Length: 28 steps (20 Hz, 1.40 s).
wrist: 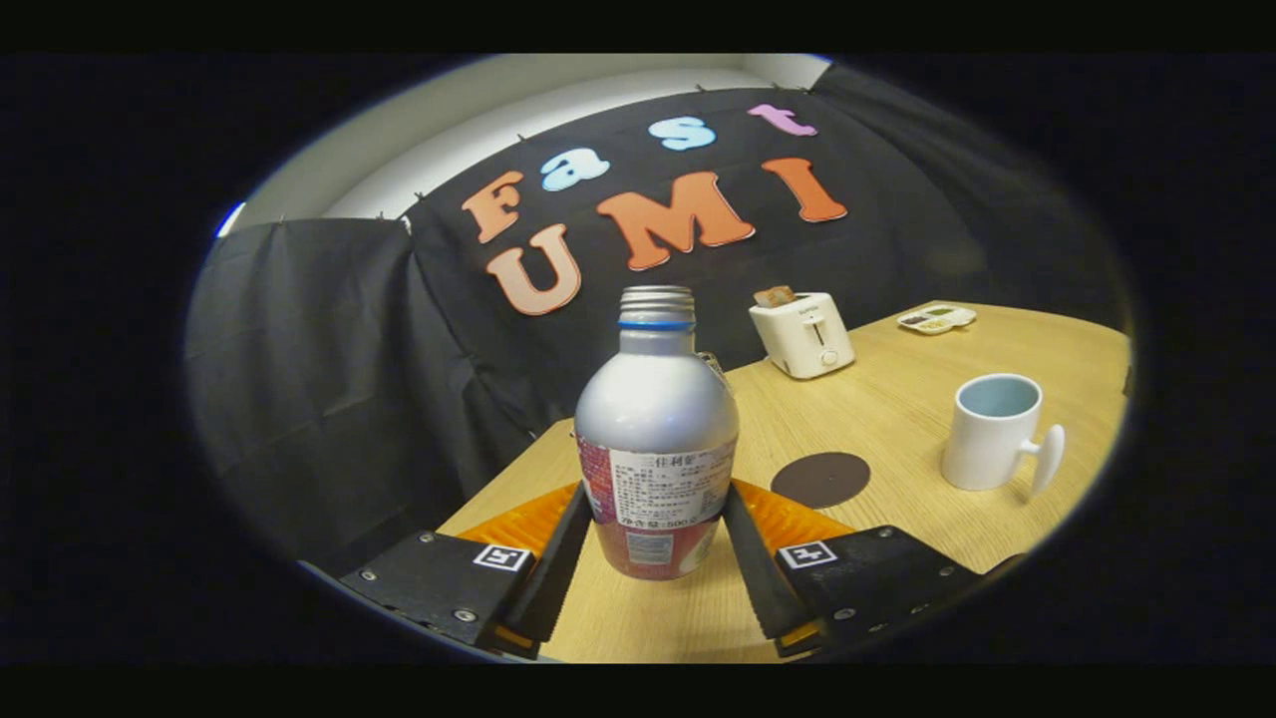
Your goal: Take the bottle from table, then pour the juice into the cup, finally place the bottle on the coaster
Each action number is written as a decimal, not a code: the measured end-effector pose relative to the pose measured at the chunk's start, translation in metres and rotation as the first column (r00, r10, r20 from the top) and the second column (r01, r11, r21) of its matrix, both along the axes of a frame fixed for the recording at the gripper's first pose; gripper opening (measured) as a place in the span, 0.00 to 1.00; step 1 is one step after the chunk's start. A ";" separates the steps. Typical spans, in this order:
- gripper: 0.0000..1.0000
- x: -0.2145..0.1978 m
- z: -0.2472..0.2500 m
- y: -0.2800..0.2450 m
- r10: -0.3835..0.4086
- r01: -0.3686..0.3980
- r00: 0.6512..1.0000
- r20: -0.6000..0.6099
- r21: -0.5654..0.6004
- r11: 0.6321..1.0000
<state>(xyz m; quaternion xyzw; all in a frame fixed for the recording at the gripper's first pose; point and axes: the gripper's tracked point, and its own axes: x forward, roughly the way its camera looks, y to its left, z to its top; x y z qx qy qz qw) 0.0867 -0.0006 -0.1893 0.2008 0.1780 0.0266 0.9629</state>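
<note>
Matt metal bottle [656,399] with paper label; glossy ceramic cup [989,431]; wood-grain table [897,399].

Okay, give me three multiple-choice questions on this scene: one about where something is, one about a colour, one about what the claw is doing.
1. Where is the coaster?
A. on the table between bottle and cup
B. under the toaster
C. under the cup

2. What colour is the cup inside?
A. red
B. pale blue
C. black

3. What is the claw doing?
A. hanging open above the cup
B. closed on the cup handle
C. closed on the bottle

Answers: 1 A, the dark disc lies bare between them. 2 B, its white wall rings a pale blue inside. 3 C, both fingers press the bottle's lower sides.
</note>
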 end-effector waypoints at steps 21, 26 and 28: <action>0.75 0.016 -0.004 -0.076 -0.241 0.270 0.961 -0.133 0.628 0.730; 0.74 0.023 -0.001 -0.075 -0.252 0.287 0.954 -0.162 0.737 0.612; 0.74 0.029 0.005 -0.075 -0.257 0.294 0.950 -0.176 0.776 0.558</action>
